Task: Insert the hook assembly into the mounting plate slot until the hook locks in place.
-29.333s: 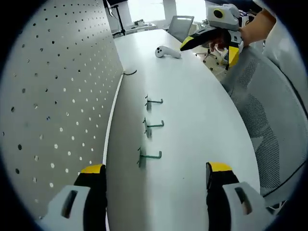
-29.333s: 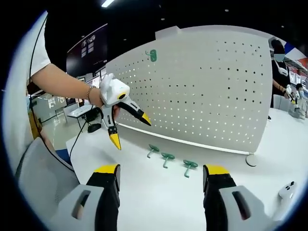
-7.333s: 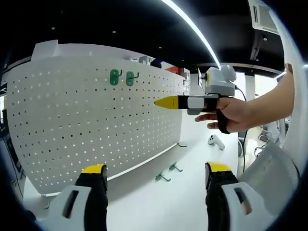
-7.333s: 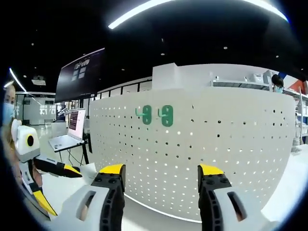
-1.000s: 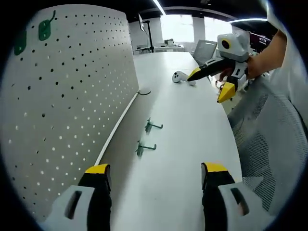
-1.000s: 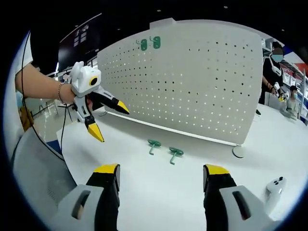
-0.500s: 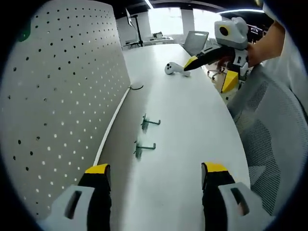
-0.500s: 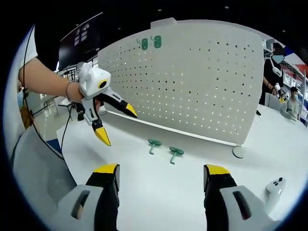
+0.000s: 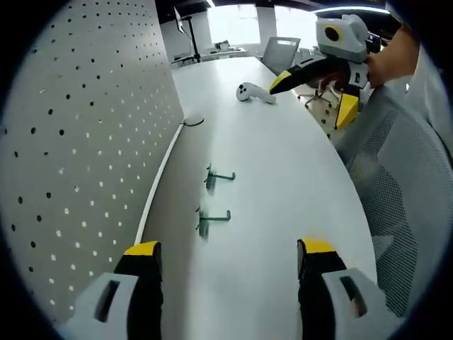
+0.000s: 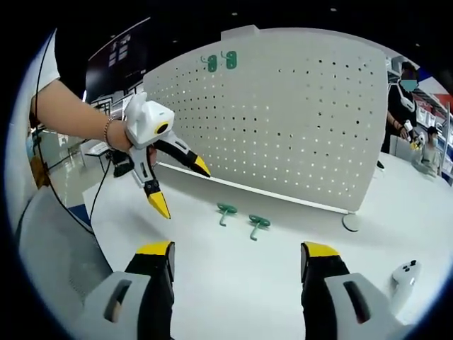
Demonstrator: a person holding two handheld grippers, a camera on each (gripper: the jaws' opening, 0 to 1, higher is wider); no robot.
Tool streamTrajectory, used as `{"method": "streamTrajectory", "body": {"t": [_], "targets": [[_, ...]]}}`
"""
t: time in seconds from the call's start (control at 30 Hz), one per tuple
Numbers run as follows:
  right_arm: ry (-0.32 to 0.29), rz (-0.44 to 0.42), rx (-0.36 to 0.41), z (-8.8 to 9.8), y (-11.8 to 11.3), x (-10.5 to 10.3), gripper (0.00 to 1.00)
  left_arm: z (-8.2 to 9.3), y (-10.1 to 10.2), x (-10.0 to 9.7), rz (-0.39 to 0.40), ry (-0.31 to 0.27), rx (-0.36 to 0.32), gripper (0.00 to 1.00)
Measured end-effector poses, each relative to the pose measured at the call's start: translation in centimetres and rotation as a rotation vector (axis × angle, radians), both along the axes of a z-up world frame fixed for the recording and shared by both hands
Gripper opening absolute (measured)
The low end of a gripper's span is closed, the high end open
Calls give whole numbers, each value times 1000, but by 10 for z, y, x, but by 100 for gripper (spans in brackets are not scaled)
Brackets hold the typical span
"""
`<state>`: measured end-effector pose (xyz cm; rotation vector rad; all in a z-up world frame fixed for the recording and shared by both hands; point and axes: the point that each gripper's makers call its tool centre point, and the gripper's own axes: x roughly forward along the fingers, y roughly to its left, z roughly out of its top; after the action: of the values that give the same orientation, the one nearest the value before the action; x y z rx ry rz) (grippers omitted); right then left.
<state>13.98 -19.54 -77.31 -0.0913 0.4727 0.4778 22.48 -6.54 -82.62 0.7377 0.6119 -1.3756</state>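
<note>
Two green hooks (image 9: pixel 218 177) (image 9: pixel 210 218) lie on the white table (image 9: pixel 283 177) beside the foot of the white pegboard (image 9: pixel 78 142). My left gripper (image 9: pixel 230 249) is open and empty, its jaws framing the nearer hook from a distance. My right gripper (image 9: pixel 313 92), held by a hand, hangs open at the top right. In the right gripper view the same hooks (image 10: pixel 226 211) (image 10: pixel 257 224) lie ahead of my open right gripper (image 10: pixel 237 249), and the left gripper (image 10: pixel 181 188) hovers open to their left. Two more green hooks (image 10: pixel 221 61) hang high on the pegboard (image 10: pixel 304 127).
A white controller (image 9: pixel 253 93) (image 10: pixel 407 273) rests on the table past the hooks. A dark cable loop (image 9: pixel 192 122) lies at the pegboard's foot. A grey mesh chair back (image 9: pixel 403 184) is at the right. A round white base (image 10: pixel 349 223) sits by the board.
The left gripper has dropped lower and nearer the two table hooks, its view tilting down so the mounted hooks left the picture. Hooks on the table have not moved.
</note>
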Motion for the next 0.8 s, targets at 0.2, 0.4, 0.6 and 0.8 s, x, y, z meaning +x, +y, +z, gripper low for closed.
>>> {"method": "streamTrajectory", "body": {"t": [0.2,0.4,0.6,0.8], "targets": [[1,-4,-1,0,-1,-1,70,-4,-3,4,-24,5,25,81],[-1,-6,0,0,-1,0,70,-14,-7,5,-54,15,55,81],[3,-7,6,0,-1,-1,70,-18,-14,6,-66,30,74,81],[-1,-9,7,0,-2,0,70,-26,-18,7,-99,35,108,81]]}}
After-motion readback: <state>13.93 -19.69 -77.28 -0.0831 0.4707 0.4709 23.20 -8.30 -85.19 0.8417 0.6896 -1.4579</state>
